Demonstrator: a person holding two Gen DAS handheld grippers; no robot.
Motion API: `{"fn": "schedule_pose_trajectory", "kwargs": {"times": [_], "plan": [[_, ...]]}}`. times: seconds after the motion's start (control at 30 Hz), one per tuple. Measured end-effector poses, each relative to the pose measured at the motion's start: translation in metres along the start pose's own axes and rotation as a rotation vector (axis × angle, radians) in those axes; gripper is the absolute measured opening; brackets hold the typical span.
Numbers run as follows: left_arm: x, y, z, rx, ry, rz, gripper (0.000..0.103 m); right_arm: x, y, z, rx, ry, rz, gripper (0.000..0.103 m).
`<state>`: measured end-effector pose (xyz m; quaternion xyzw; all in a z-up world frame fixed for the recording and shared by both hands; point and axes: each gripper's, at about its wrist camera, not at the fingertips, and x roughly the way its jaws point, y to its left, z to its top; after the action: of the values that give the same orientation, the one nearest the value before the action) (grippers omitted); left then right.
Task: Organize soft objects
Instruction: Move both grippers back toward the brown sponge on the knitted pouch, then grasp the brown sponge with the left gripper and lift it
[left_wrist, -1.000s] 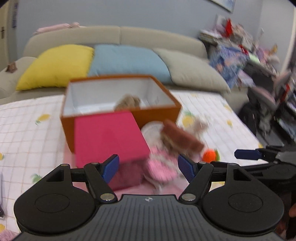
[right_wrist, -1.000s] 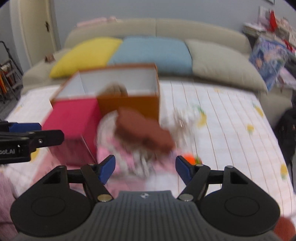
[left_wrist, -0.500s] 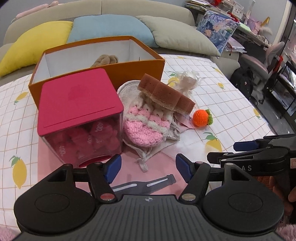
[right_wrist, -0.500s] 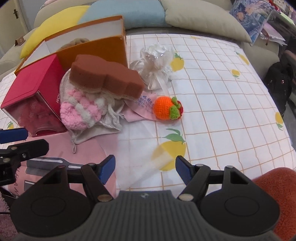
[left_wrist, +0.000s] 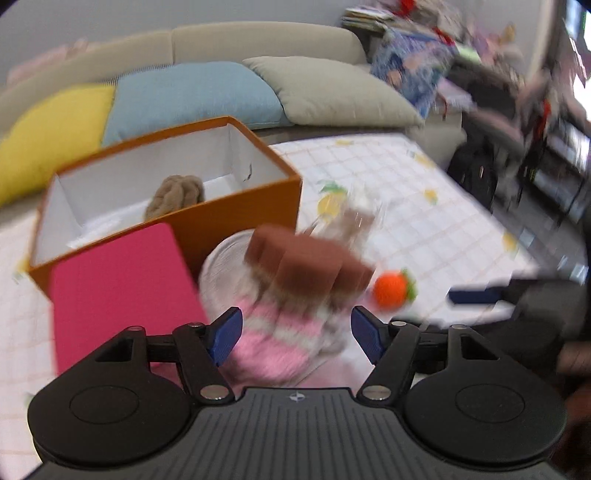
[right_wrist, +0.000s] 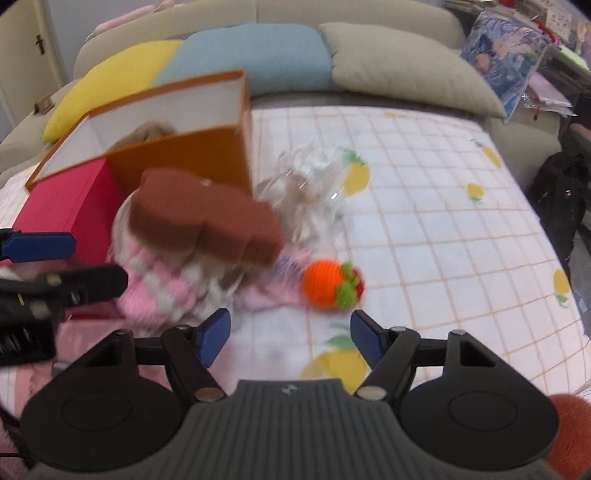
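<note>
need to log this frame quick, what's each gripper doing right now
Left gripper: open, holding nothing, jaws wide in front of the pink knitted pouch.
Right gripper: open, holding nothing, jaws wide above the tablecloth.

Bright, even room light, but both of your pictures are smeared and bent at the edges.

In your left view, the brown sponge (left_wrist: 310, 264), the pink knitted pouch (left_wrist: 273, 339) and the shelves (left_wrist: 517, 74) on the right are streaky, while the orange box (left_wrist: 236, 218) looks sharper. In your right view, the orange box (right_wrist: 184, 158) and the white bag (right_wrist: 310, 188) are smeared, but the grey cushion (right_wrist: 402, 70) is clear. Shadows are soft and there is no strong glare. The black gripper bodies near you stay sharp. Straight lines curve, and the corners go dark.
</note>
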<state>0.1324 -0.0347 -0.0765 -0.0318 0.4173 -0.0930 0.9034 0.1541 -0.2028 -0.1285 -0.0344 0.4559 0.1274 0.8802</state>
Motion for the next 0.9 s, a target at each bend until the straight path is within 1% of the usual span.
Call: {"fn": "schedule_pose_trajectory", "kwargs": {"times": [0.07, 0.1, 0.13, 0.23, 0.27, 0.33, 0.4, 0.53, 0.6, 0.67, 0.7, 0.8, 0.9], "plan": [[0.008, 0.006, 0.011, -0.096, 0.012, -0.042, 0.085, 0.001, -0.003, 0.002, 0.0, -0.018, -0.017, 0.071], [0.013, 0.006, 0.017, -0.134, 0.026, -0.048, 0.085, 0.002, -0.004, 0.002, 0.0, -0.021, -0.019, 0.071], [0.02, 0.007, 0.021, -0.161, 0.046, -0.042, 0.085, 0.002, -0.006, 0.002, 0.005, -0.022, -0.017, 0.071], [0.042, 0.009, 0.03, -0.231, 0.127, 0.02, 0.085, 0.003, -0.009, 0.004, 0.022, -0.022, -0.006, 0.071], [0.048, 0.011, 0.032, -0.257, 0.147, 0.025, 0.085, 0.004, -0.01, 0.004, 0.022, -0.026, -0.008, 0.071], [0.056, 0.017, 0.035, -0.332, 0.18, -0.003, 0.085, 0.004, -0.009, 0.004, 0.016, -0.035, -0.014, 0.071], [0.061, 0.021, 0.037, -0.39, 0.187, -0.021, 0.084, 0.006, -0.01, 0.004, 0.018, -0.038, -0.015, 0.071], [0.065, 0.025, 0.041, -0.451, 0.166, -0.01, 0.073, 0.008, -0.013, 0.003, 0.03, -0.036, -0.013, 0.071], [0.069, 0.024, 0.043, -0.464, 0.18, 0.001, 0.051, 0.008, -0.014, 0.002, 0.029, -0.037, -0.013, 0.071], [0.071, 0.022, 0.042, -0.468, 0.181, 0.012, 0.05, 0.007, -0.014, 0.002, 0.03, -0.039, -0.013, 0.071], [0.07, 0.019, 0.041, -0.46, 0.168, 0.015, 0.047, 0.007, -0.014, 0.001, 0.03, -0.039, -0.013, 0.071], [0.062, 0.01, 0.04, -0.418, 0.117, 0.014, 0.042, 0.007, -0.014, 0.001, 0.028, -0.041, -0.017, 0.071], [0.047, 0.003, 0.041, -0.364, 0.062, -0.008, 0.041, 0.005, -0.015, 0.0, 0.031, -0.046, -0.02, 0.07]]}}
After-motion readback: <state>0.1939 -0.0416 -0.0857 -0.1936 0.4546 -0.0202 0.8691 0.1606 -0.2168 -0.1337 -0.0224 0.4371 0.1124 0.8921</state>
